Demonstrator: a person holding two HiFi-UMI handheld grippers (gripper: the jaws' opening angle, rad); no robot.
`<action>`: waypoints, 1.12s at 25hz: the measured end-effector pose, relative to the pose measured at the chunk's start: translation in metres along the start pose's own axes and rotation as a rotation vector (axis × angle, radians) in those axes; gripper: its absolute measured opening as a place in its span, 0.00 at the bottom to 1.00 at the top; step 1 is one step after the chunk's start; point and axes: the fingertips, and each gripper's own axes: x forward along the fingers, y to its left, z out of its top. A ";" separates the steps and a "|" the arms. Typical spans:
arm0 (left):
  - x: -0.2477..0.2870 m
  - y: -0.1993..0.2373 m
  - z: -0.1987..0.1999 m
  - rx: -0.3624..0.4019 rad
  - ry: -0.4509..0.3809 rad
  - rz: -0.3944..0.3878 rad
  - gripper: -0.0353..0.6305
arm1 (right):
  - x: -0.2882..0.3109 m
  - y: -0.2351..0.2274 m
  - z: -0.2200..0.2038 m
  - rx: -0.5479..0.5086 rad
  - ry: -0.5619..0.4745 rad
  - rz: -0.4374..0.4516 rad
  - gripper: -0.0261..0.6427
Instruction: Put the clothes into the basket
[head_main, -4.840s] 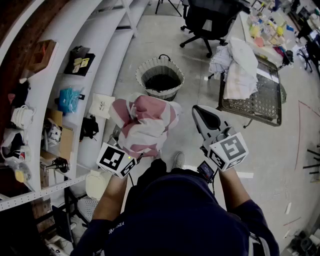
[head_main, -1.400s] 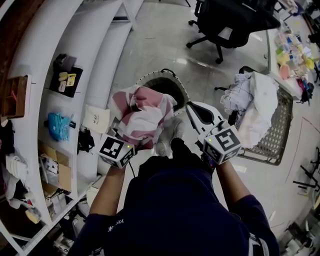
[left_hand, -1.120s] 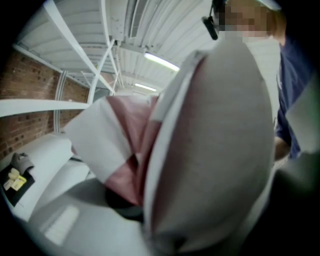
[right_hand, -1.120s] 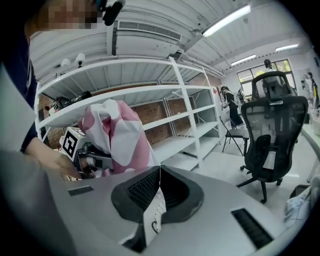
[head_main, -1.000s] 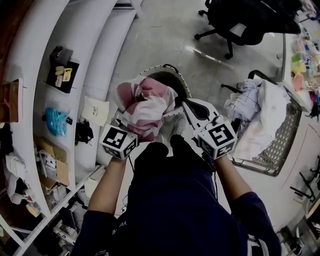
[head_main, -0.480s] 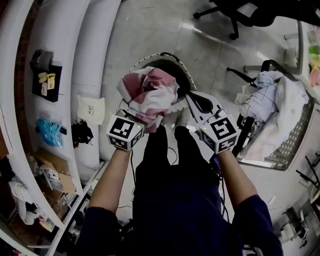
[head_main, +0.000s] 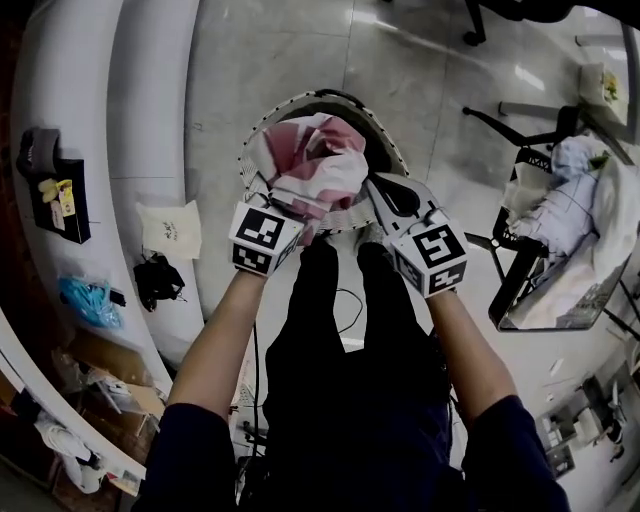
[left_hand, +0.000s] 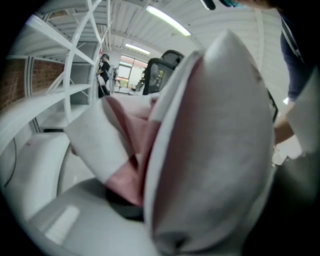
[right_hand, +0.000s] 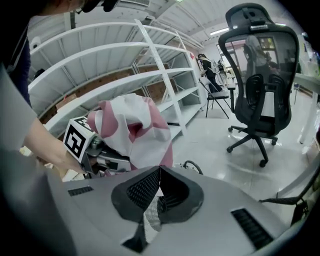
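A pink-and-white garment (head_main: 310, 165) hangs bunched just over the mouth of the round woven basket (head_main: 262, 128) on the floor. My left gripper (head_main: 296, 205) is shut on it; the cloth hides its fingertips and fills the left gripper view (left_hand: 210, 150). My right gripper (head_main: 380, 186) hovers beside the garment at the basket's near-right rim, its jaws shut with nothing between them (right_hand: 159, 169). In the right gripper view the garment (right_hand: 135, 127) sits to the left, with the left gripper's marker cube (right_hand: 77, 137) beside it.
White shelving (head_main: 150, 120) curves along the left, close to the basket. A wire cart with more clothes (head_main: 590, 200) stands at the right. An office chair (right_hand: 260, 75) is beyond the basket. The person's legs and shoes (head_main: 372, 238) are just behind the basket.
Both grippers have come down and forward together. The garment, earlier held high in front of the basket, now hangs right over its opening. Neither gripper's jaws changed.
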 end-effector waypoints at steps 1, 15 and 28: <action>0.011 0.007 -0.010 0.004 0.014 -0.003 0.27 | 0.012 -0.004 -0.007 -0.002 0.011 -0.005 0.05; 0.169 0.061 -0.183 0.010 0.293 -0.068 0.26 | 0.118 -0.080 -0.145 0.138 0.177 -0.087 0.05; 0.258 0.093 -0.284 0.104 0.521 -0.018 0.29 | 0.134 -0.090 -0.185 0.127 0.177 -0.069 0.05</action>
